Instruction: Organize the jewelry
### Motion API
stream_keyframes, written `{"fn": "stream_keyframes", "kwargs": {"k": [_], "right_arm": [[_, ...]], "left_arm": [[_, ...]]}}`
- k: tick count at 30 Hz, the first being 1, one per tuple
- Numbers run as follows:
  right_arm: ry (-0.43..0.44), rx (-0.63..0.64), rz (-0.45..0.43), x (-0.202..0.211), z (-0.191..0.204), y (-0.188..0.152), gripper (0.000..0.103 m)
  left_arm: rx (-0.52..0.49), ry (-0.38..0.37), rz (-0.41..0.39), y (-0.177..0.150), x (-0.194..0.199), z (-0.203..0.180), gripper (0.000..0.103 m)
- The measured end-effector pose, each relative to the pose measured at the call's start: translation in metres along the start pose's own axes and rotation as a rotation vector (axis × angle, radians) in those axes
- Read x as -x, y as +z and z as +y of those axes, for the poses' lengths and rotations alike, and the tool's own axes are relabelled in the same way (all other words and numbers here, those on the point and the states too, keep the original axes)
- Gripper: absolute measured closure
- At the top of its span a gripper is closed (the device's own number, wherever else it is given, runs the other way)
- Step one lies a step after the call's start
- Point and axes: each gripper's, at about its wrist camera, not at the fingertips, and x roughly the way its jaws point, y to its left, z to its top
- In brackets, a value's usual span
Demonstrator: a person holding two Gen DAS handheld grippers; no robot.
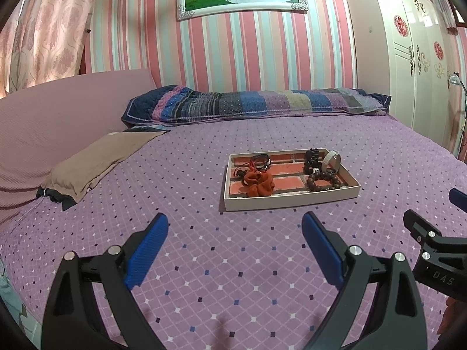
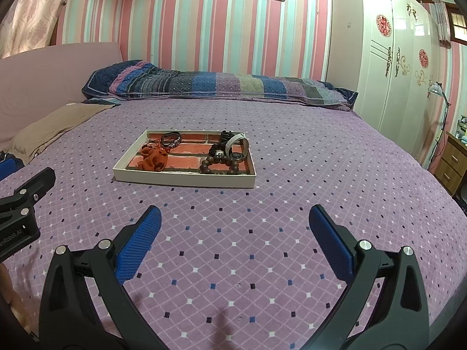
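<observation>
A shallow white tray (image 1: 289,199) (image 2: 181,180) with a brick-pattern floor lies on the purple bedspread. In it are an orange scrunchie (image 1: 258,184) (image 2: 154,159), a black and red cord bracelet (image 1: 260,162) (image 2: 171,139), a brown bead bracelet (image 1: 322,181) (image 2: 220,164), a white bangle (image 1: 331,159) (image 2: 238,143) and a black scrunchie (image 1: 312,157) (image 2: 224,136). My left gripper (image 1: 235,227) and right gripper (image 2: 235,218) hover open over the bed, short of the tray, with nothing between their fingers.
A patchwork pillow (image 1: 256,102) (image 2: 219,86) lies at the far side of the bed. A brown cushion (image 1: 99,160) (image 2: 55,124) and a pink headboard (image 1: 58,110) are to the left. White wardrobe (image 2: 402,81) and wooden drawers (image 2: 452,163) stand at right.
</observation>
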Motion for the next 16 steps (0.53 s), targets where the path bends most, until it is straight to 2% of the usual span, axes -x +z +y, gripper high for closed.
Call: {"fn": "stream_keyframes", "kwargs": {"k": [16], "right_arm": [[-0.003,0.0,-0.001,0.001,-0.0004,-0.0001,0.004]], "left_arm": [[0.021,-0.024,0.027,0.001,-0.0022,0.0043,0.012]]}}
